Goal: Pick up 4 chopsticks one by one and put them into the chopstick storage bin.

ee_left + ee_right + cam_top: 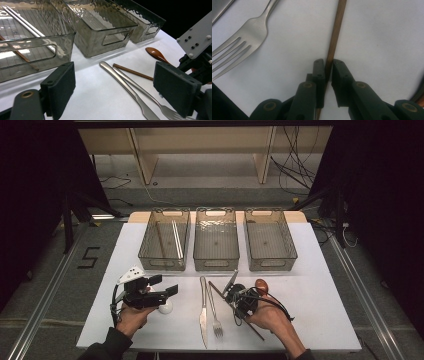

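Note:
A thin brown chopstick (218, 290) lies slanted on the white table (320, 295), right of a fork (214, 312) and a knife (203, 312). My right gripper (239, 306) points down on it. In the right gripper view its jaws (328, 61) stand tight against both sides of the chopstick (337, 30), shut on it, with the fork (249, 32) to the left. My left gripper (165, 284) hovers at the front left, open with nothing between its pads (117, 82). A brown wooden spoon (261, 285) lies beside my right hand.
Three translucent bins stand in a row at the back: the left bin (165, 264) holds pale and brown chopsticks, the middle bin (216, 266) and right bin (272, 266) look bare. A white spoon (165, 308) lies under my left gripper.

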Demonstrator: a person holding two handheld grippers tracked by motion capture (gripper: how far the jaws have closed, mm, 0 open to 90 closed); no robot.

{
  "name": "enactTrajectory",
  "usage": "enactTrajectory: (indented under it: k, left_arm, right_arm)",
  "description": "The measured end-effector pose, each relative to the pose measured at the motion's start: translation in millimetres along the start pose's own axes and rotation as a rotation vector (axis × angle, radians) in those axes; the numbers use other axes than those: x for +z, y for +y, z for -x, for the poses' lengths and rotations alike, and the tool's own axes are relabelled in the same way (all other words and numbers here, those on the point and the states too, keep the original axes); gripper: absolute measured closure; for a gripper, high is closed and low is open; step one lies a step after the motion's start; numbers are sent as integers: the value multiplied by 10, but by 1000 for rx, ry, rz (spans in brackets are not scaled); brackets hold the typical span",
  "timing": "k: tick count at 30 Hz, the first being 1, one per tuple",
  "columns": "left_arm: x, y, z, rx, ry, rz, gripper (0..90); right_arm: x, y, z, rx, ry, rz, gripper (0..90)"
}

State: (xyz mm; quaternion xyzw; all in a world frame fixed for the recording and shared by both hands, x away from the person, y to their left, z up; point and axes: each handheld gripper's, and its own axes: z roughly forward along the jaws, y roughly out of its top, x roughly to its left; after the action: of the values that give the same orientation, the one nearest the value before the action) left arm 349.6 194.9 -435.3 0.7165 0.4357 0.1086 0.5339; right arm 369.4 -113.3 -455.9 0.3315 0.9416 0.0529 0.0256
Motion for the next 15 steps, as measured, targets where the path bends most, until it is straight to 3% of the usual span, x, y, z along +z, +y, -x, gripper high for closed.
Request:
enactTrajectory:
  k: [9, 15]
  left_arm:
    - [5, -2, -1, 0, -1, 0, 181]
    - [-6, 15, 20, -2, -12, 8, 180]
  right_arm:
    - [0, -10, 20, 10, 10, 6, 824]
    - [-19, -59, 147, 60, 8, 7, 853]
